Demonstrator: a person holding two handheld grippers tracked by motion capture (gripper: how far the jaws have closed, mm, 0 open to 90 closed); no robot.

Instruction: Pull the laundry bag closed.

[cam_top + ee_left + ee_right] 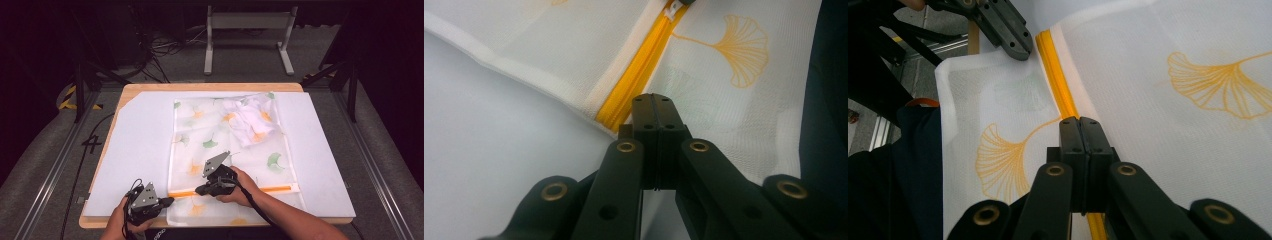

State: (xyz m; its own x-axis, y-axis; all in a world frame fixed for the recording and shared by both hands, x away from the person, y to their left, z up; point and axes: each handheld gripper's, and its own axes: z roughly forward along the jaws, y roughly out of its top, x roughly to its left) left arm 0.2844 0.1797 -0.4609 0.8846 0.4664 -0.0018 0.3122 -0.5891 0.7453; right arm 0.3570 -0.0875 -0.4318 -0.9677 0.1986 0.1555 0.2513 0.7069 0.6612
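A: High view: mesh laundry bag (225,150) lies flat on white board (135,150), crumpled cloth (252,120) inside near far end. Orange zipper (260,189) runs along near edge

B: Claws?

A: Left gripper (169,201) fully closed at zipper's left end, looks pinched on it. Right gripper (201,190) also fully closed, tips on the zipper; can't tell if gripping

B: 2 close together?

A: Yes, near each other

White mat (135,150) left of the mesh bag (220,140) lies open; crumpled cloth (252,120) probably bulges inside the bag.
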